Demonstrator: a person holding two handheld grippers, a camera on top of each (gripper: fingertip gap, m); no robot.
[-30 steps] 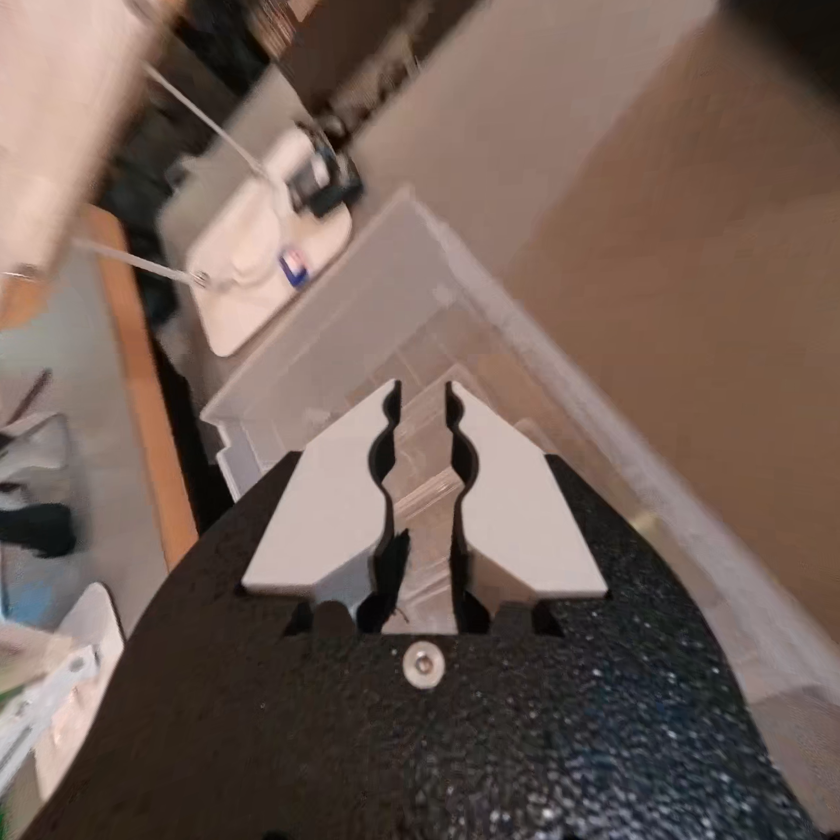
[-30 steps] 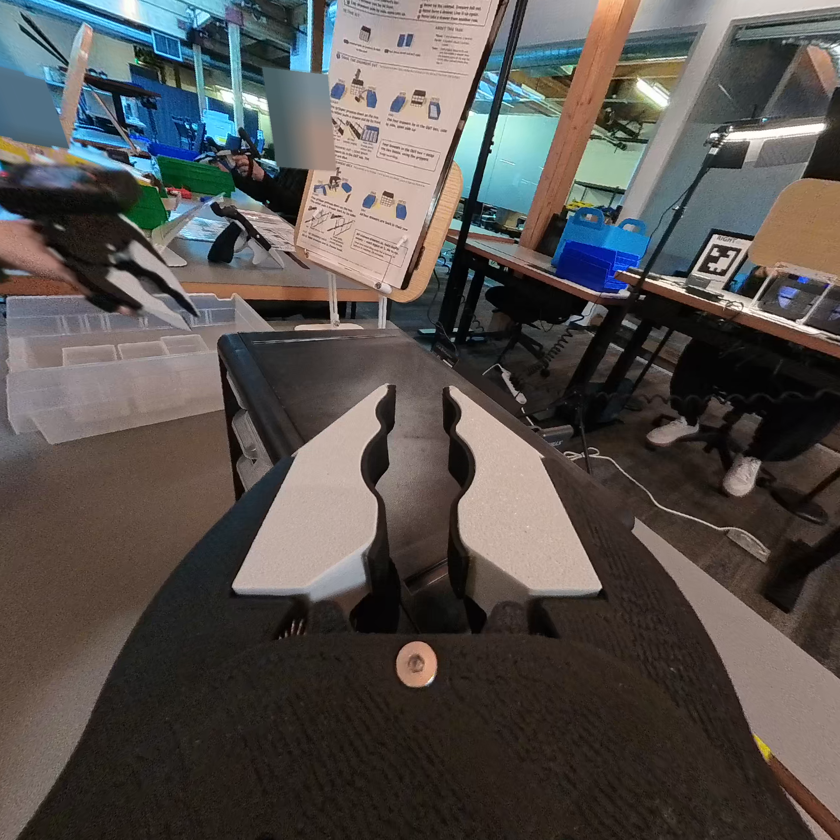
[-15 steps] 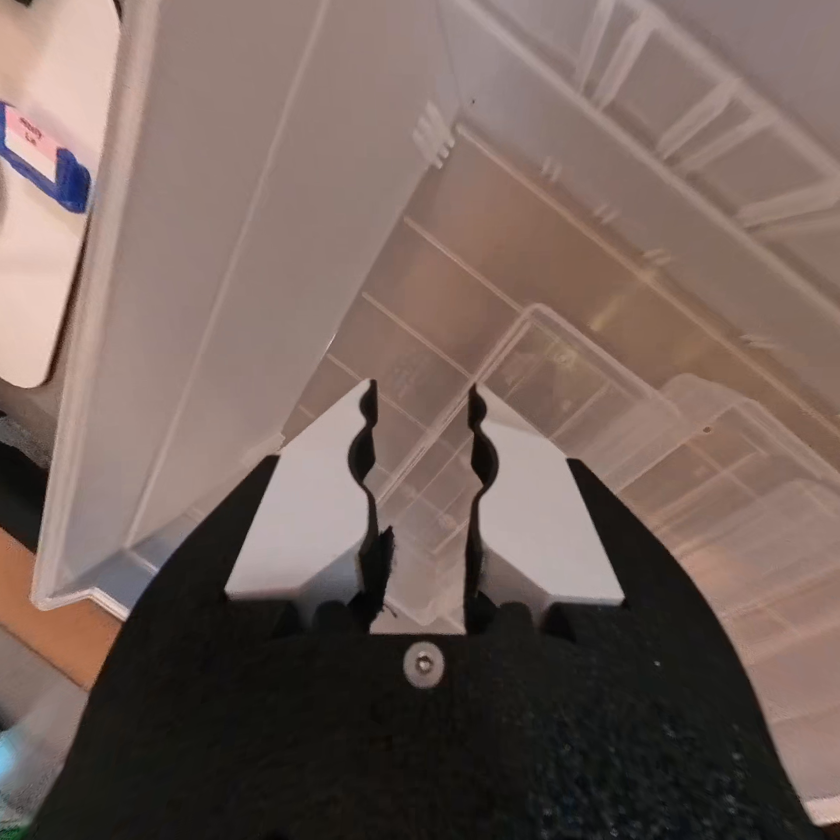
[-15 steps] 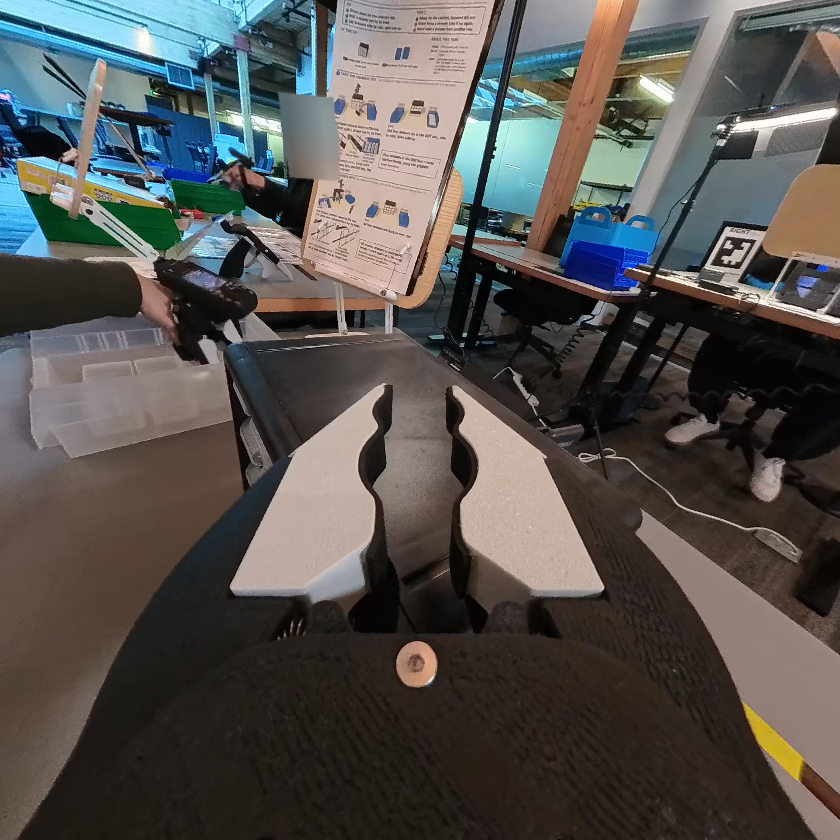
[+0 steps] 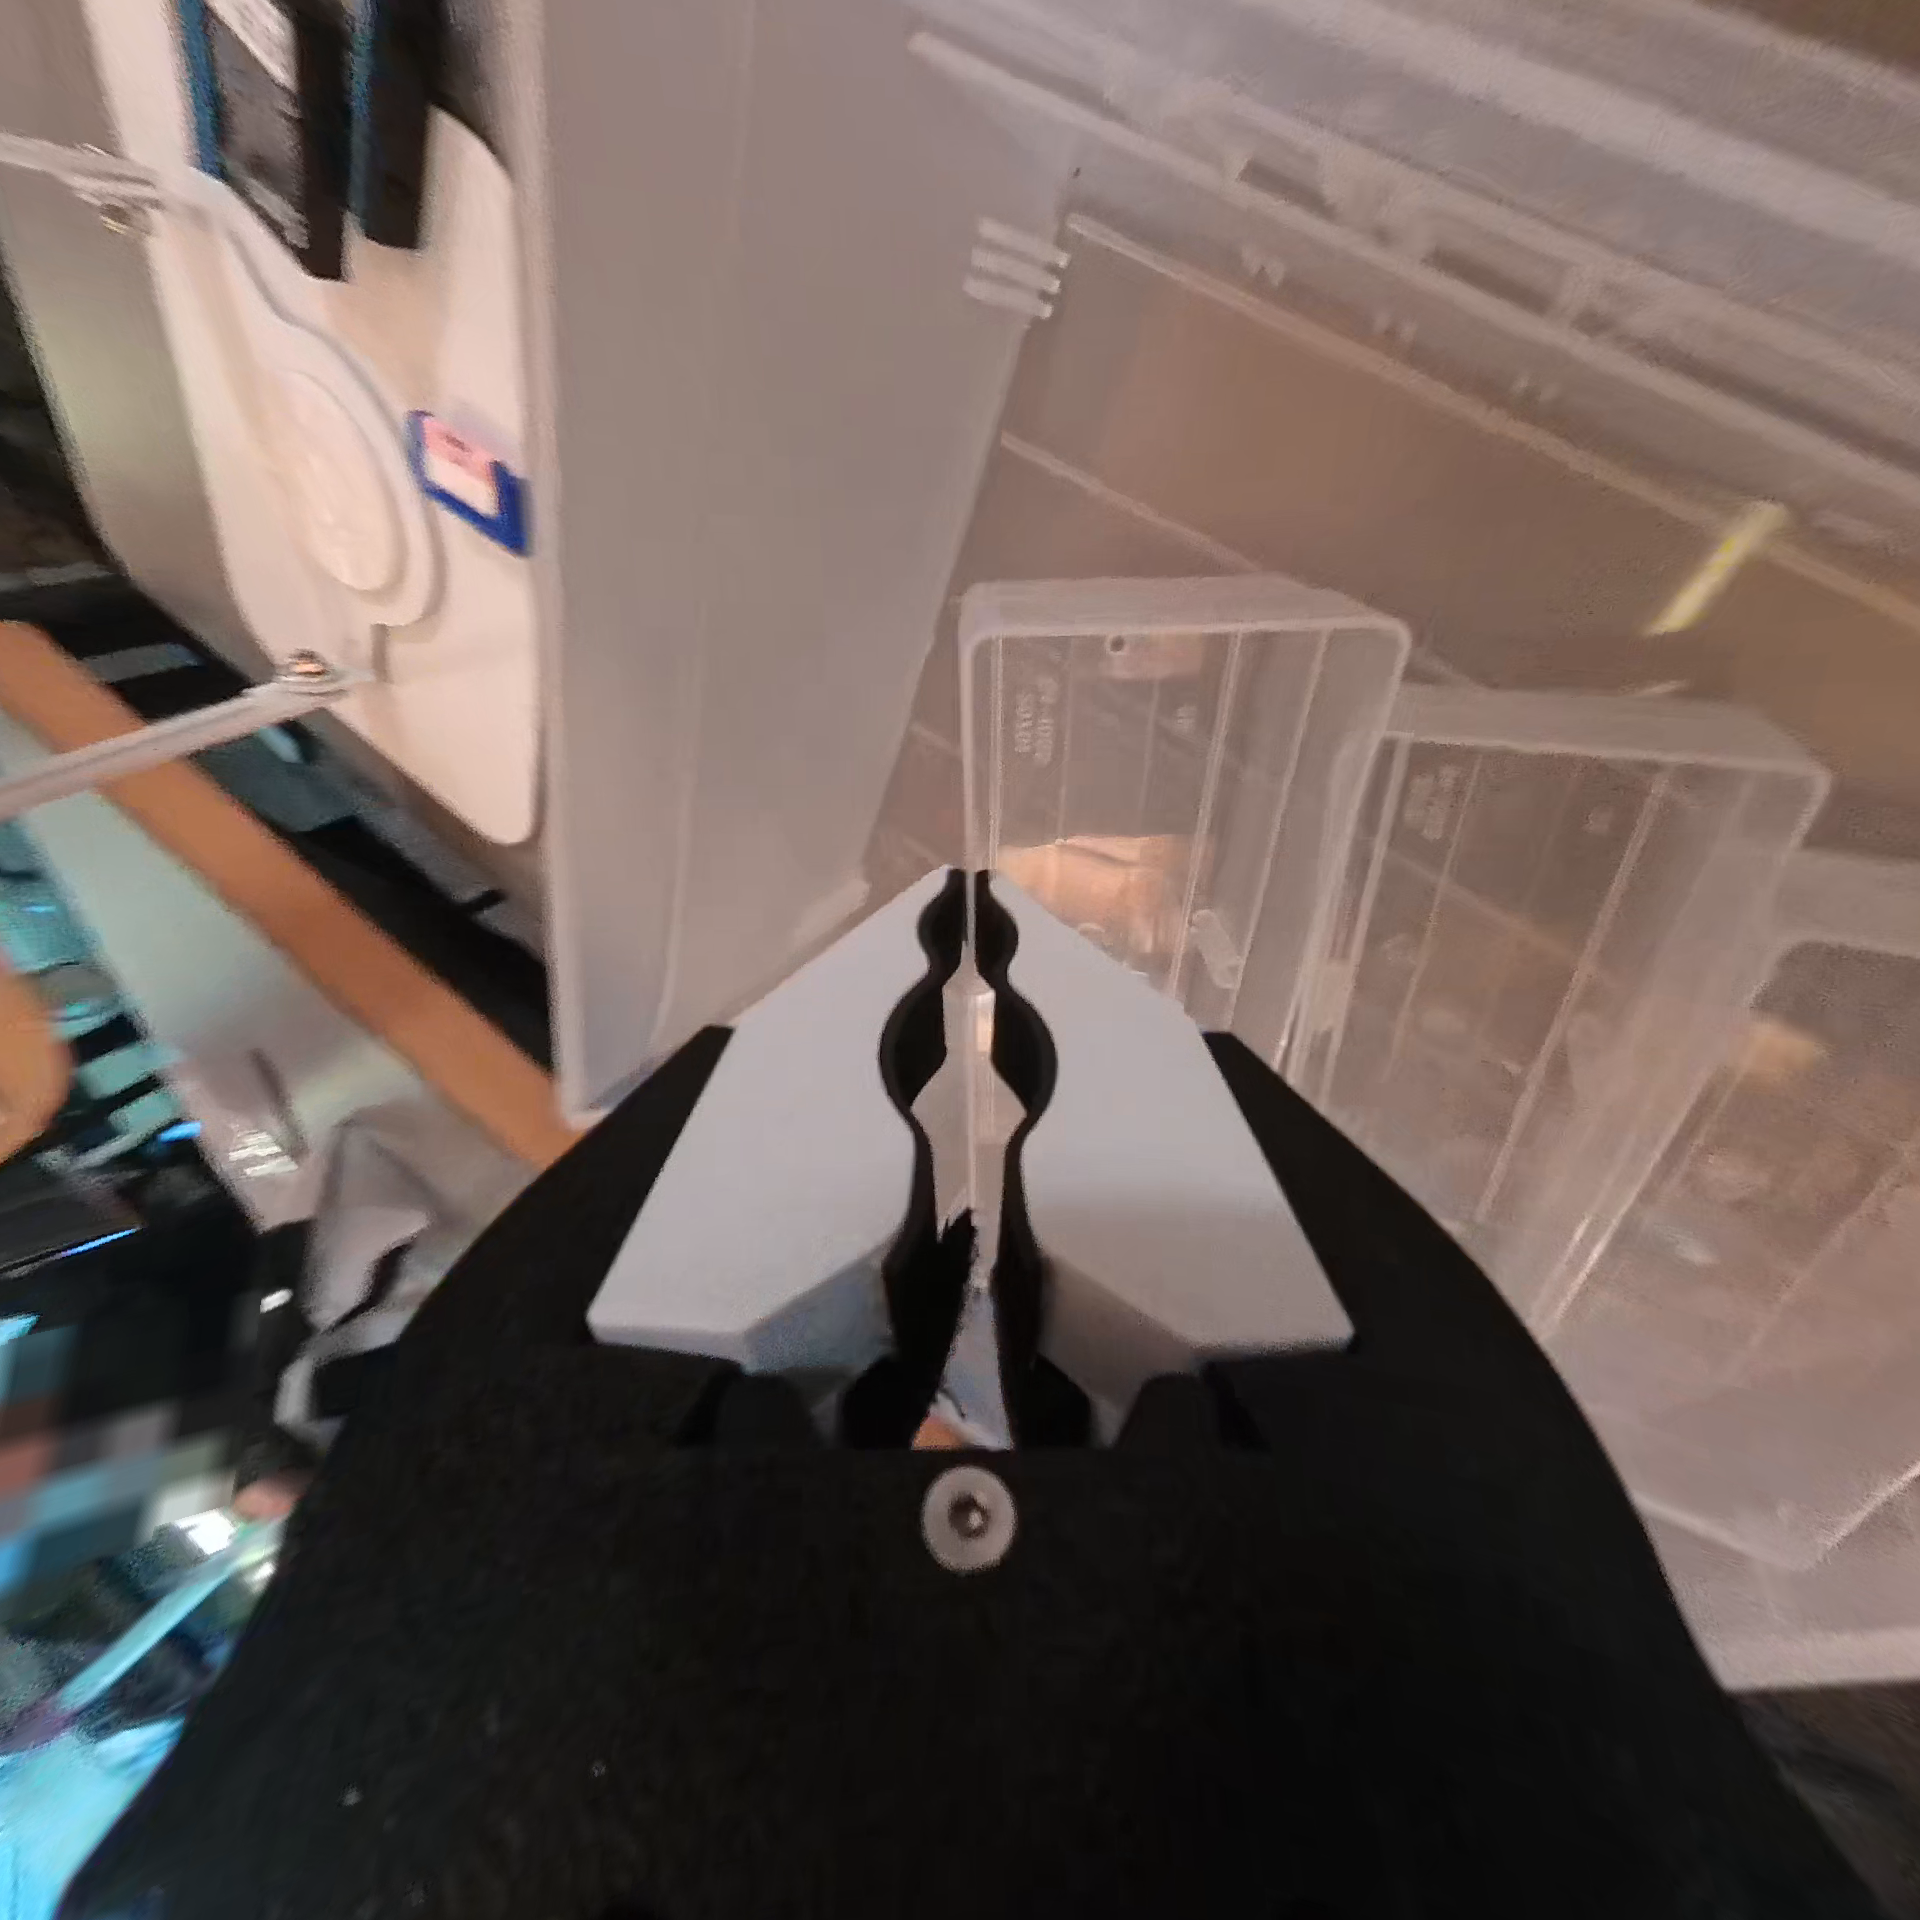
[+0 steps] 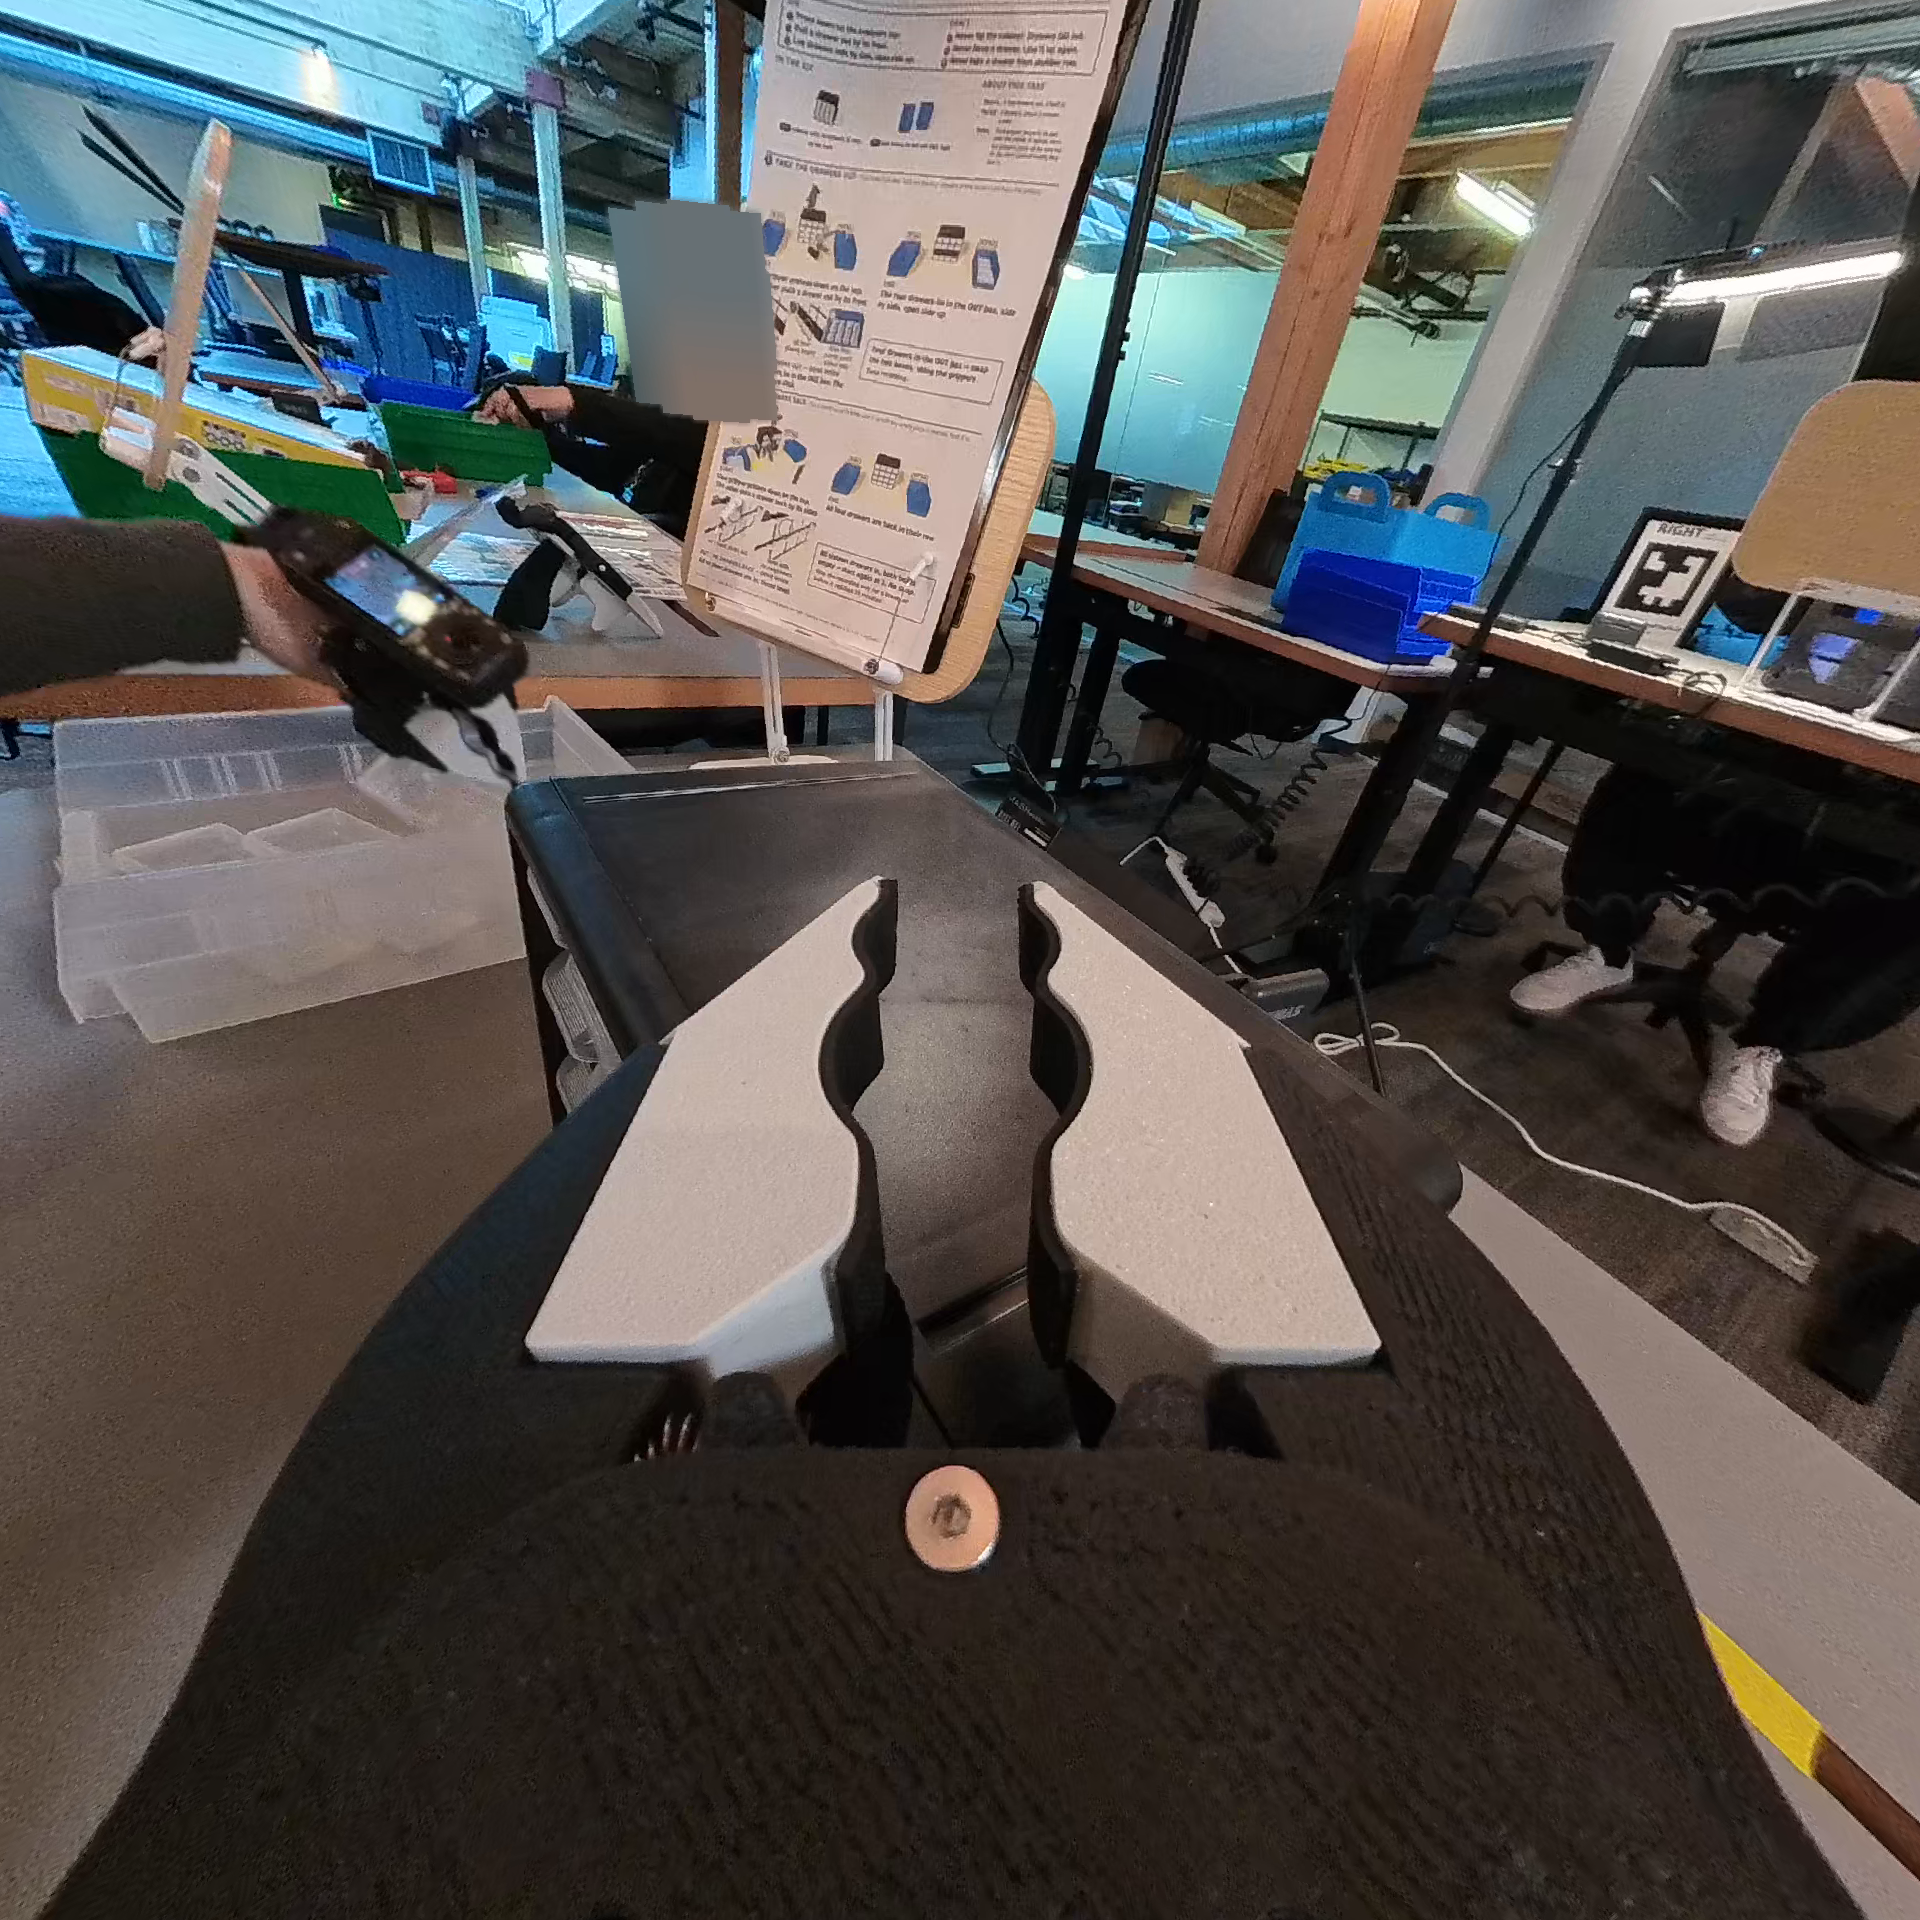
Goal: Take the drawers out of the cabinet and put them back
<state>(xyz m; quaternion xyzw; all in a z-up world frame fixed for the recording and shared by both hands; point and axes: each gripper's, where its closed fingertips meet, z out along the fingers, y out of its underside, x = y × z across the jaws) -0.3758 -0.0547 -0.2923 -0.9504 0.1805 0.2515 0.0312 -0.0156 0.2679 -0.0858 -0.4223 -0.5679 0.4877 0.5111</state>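
The left gripper (image 5: 971, 883) is down in the clear bin (image 5: 727, 520), upper half of its frame, jaws pinched nearly shut on the thin wall of a drawer (image 5: 1174, 790), probably lifting it for the cabinet (image 6: 748, 883). Half a second ago those jaws gaped over it. The right gripper (image 6: 956, 904) rests on the cabinet top mid-frame, jaws parted, holding nothing, likely steadying it.

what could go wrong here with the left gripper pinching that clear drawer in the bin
1. The left gripper is shut on only the thin wall of one clear drawer; it could slip or tilt when lifted.
2. A second drawer sits right beside it in the clear bin and may get dragged.
3. The right gripper hangs open above the black cabinet, not steadying anything.
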